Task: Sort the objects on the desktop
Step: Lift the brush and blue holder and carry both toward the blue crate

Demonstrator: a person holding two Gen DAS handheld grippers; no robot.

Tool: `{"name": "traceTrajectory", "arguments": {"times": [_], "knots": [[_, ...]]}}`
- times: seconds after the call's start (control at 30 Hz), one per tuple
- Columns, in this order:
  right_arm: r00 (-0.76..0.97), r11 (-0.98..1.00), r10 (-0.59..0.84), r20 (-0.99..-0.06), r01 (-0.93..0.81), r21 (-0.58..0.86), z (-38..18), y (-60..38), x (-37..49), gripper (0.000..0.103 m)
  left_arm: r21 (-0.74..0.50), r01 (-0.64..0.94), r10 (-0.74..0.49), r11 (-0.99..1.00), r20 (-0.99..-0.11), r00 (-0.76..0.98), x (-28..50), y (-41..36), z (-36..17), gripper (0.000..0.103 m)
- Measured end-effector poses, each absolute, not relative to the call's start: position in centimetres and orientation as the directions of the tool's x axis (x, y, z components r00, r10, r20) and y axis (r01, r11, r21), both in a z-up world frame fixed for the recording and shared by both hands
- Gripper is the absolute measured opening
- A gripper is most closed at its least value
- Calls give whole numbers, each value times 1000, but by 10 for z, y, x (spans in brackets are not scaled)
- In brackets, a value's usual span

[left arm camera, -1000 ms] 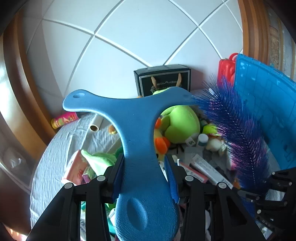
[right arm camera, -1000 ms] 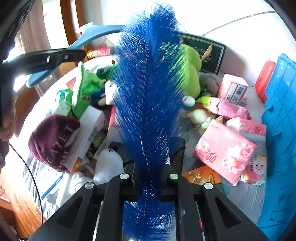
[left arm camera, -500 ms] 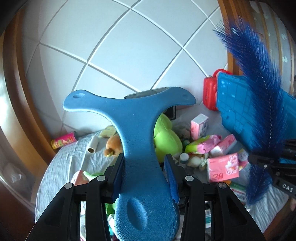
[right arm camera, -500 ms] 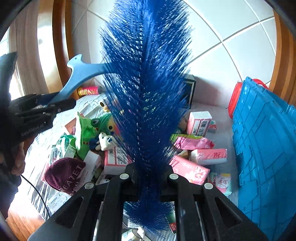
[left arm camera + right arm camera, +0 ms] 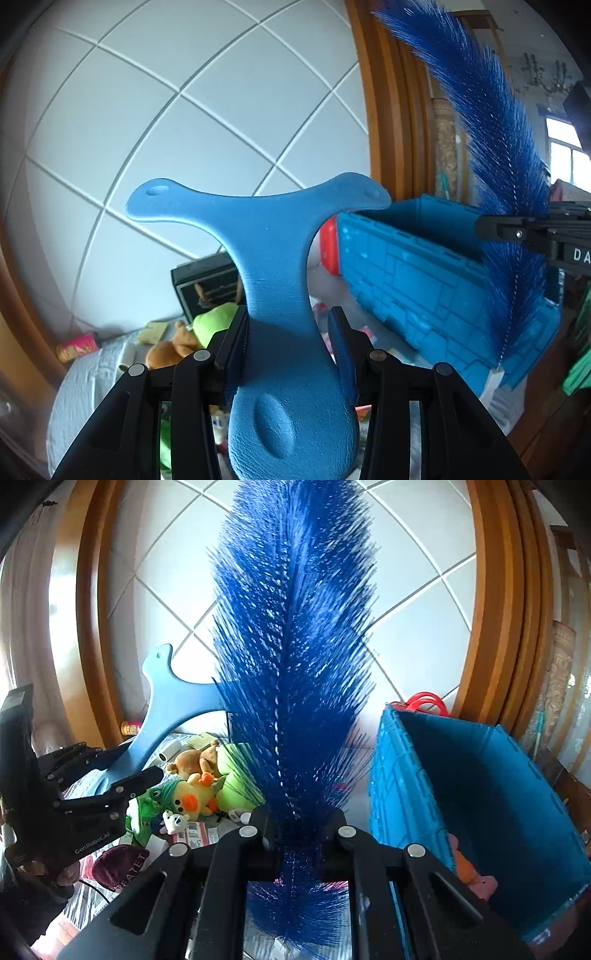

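While clamped: left claw [image 5: 288, 350] on matte Y-shaped foam piece [image 5: 273, 258], right claw [image 5: 301, 834] on bristly blue brush [image 5: 291, 646].

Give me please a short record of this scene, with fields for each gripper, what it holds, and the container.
left gripper: shut on the blue T-shaped foam piece, held up above the table
right gripper: shut on the blue bristle brush, bristles pointing up
container: open blue crate to the right, a pink item at its bottom
table: soft toys and small packets lie in a pile
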State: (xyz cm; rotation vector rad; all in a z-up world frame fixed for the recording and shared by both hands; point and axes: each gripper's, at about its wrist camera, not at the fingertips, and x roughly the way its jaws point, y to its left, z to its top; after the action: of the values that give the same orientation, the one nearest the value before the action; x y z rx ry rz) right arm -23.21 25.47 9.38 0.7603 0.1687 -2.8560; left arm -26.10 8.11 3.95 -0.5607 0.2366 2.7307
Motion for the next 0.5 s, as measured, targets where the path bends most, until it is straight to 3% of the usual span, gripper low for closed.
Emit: {"name": "traceTrajectory", "arguments": {"times": [0.33, 0.5], "knots": [[-904, -990, -92, -418, 129, -60, 164, 381, -177, 12, 105, -433, 382, -895, -321, -867, -219, 212, 87, 41], [-900, -991, -65, -431, 107, -74, 179, 455, -180, 12, 92, -444, 396, -891, -321, -861, -214, 305, 99, 41]]}}
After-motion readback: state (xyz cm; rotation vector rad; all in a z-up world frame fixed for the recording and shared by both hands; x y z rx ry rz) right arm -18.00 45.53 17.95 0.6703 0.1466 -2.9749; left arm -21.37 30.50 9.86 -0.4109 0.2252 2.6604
